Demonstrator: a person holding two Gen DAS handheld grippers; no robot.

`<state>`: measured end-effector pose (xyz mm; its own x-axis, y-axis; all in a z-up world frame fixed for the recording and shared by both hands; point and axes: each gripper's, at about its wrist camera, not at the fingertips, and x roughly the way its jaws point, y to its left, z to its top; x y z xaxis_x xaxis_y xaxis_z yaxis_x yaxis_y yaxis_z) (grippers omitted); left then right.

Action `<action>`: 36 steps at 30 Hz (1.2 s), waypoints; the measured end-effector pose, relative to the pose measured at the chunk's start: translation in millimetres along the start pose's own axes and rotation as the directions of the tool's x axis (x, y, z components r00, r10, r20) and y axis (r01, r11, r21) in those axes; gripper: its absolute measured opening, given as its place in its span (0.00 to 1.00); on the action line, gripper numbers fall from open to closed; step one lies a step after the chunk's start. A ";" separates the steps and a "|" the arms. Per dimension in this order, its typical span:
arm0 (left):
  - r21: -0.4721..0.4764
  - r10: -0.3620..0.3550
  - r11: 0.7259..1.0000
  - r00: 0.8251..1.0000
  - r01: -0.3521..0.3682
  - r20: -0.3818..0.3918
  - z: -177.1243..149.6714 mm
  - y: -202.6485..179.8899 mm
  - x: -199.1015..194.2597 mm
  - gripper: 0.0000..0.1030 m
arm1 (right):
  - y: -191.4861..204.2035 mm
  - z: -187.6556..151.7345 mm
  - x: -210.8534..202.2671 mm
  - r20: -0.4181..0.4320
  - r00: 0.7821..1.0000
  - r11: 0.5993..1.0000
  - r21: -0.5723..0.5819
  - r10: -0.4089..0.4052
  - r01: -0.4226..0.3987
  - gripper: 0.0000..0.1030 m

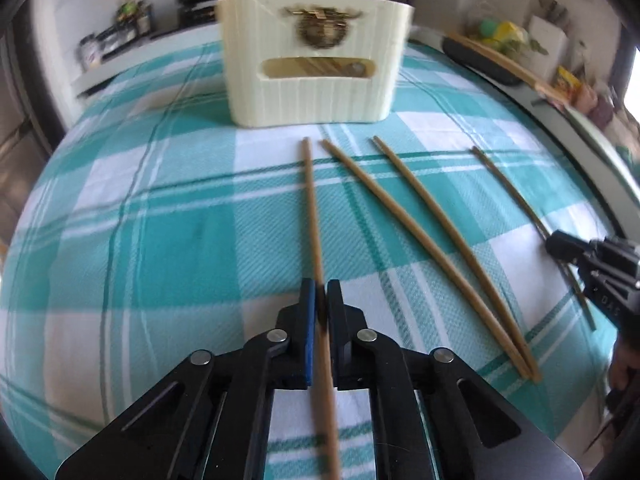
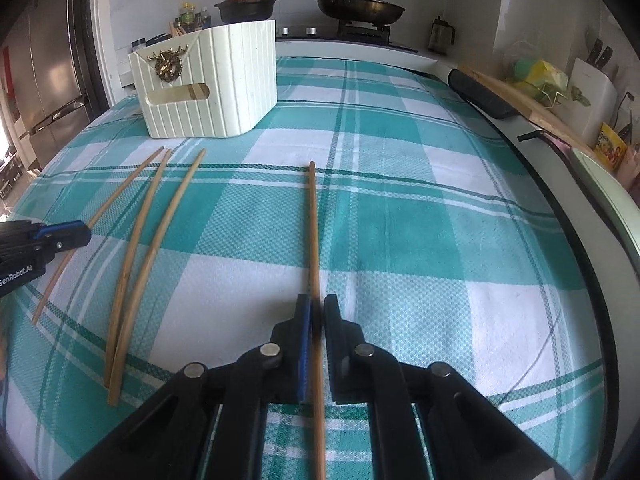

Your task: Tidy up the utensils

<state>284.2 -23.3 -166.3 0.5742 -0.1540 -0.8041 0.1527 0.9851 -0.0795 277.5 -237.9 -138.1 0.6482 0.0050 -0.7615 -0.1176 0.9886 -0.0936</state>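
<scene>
Kitchen surroundings frame a table (image 2: 400, 200) covered with a teal-and-white checked cloth, and all positions below are referenced to the cream utensil holder (image 2: 208, 88) standing at the far side of that cloth. Nearest to each camera, each gripper is clenched on one chopstick. The left gripper (image 1: 322, 292) clamps the leftmost chopstick (image 1: 312, 208), whose far tip points toward the front of the holder and stops short of it. The right gripper (image 2: 316, 308) clamps the rightmost chopstick (image 2: 314, 232), which lies well to the right of the holder's front. Each grip sits toward the near part of a long, thin stick, so most of the length projects forward of the pads; a likely fault is the stick pivoting or slipping in the pads when lifted, since a narrow round shaft offers little contact. A second risk is collision: the two grippers work side by side and could cross when both sticks are carried to the holder. A tip could also catch on the holder's rim or front slot rather than dropping inside. Between the two held sticks, two loose chopsticks (image 2: 136, 256) rest on the cloth, touching at their near ends, and could be swept aside. Beyond the holder, pans sit on a stove.
</scene>
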 end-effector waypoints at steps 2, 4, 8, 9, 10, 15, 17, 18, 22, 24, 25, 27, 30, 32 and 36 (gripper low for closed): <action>-0.054 0.019 0.998 1.000 -0.019 0.002 -5.6 13.0 -5.9 0.03 | -0.3 0.3 -0.1 0.001 1.000 1.000 0.001 -0.007 0.007 0.06; -0.108 0.069 0.992 0.998 -0.068 0.007 -14.4 28.4 -15.9 0.03 | -2.4 0.5 -0.8 -0.001 1.000 1.000 0.002 -0.027 0.027 0.06; -0.186 0.107 0.977 0.994 -0.104 0.006 -29.8 57.8 -32.2 0.05 | -14.9 -4.1 -4.6 -0.003 0.997 0.997 0.009 -0.077 0.077 0.07; -0.185 0.109 0.977 0.994 -0.107 0.001 -30.5 59.9 -32.0 0.14 | -17.0 -5.1 -5.6 -0.004 0.998 0.998 0.011 -0.066 0.066 0.08; -0.184 0.106 0.977 0.994 -0.105 -0.004 -30.7 60.8 -31.0 0.23 | -18.3 -5.7 -6.2 -0.008 0.999 0.999 0.011 -0.047 0.048 0.09; -0.174 0.121 0.977 0.993 -0.120 -0.005 -25.0 60.3 -20.7 0.89 | -16.5 -7.8 -7.4 -0.005 1.000 1.000 -0.007 -0.016 0.016 0.63; -0.158 0.143 0.977 0.990 -0.143 -0.011 -22.8 57.8 -12.3 0.93 | -16.5 -10.4 -5.9 -0.006 1.000 1.000 -0.002 -0.010 0.010 0.63; -0.153 0.148 0.977 0.989 -0.148 -0.012 -21.1 57.0 -10.4 0.95 | -17.7 -10.1 -5.2 -0.008 1.000 1.000 0.004 -0.003 0.003 0.64; -0.134 0.172 0.976 0.985 -0.172 -0.010 -18.7 53.6 -4.0 0.98 | -21.8 -9.7 -3.4 -0.012 1.000 0.999 0.029 0.019 -0.018 0.66; -0.125 0.170 0.977 0.985 -0.170 -0.016 -17.8 52.5 -1.2 1.00 | -20.9 -9.9 -3.0 -0.012 1.000 1.000 0.026 0.016 -0.015 0.66; -0.124 0.169 0.978 0.985 -0.170 -0.015 -17.4 52.0 -1.0 1.00 | -21.3 -10.1 -3.0 -0.012 1.000 0.999 0.027 0.017 -0.016 0.66; -0.124 0.170 0.977 0.985 -0.171 -0.015 -17.0 51.7 -0.8 1.00 | -21.4 -10.0 -2.9 -0.012 1.000 0.999 0.029 0.019 -0.019 0.67; -0.124 0.171 0.977 0.985 -0.171 -0.014 -16.6 51.2 0.4 1.00 | -21.3 -10.1 -3.0 -0.011 1.000 1.000 0.027 0.016 -0.016 0.67; -0.124 0.171 0.977 0.985 -0.171 -0.014 -17.0 51.1 0.0 1.00 | -22.1 -10.1 -3.0 -0.011 1.000 0.999 0.027 0.018 -0.017 0.67; -0.124 0.171 0.977 0.985 -0.172 -0.014 -17.2 51.0 -0.1 1.00 | -22.1 -10.3 -3.1 -0.011 1.000 0.999 0.028 0.018 -0.018 0.67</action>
<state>278.1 28.2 -180.4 0.5809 0.0181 -0.8138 -0.0488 0.9987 -0.0127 270.4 -261.4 -140.3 0.6377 0.0214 -0.7700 -0.1084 0.9922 -0.0622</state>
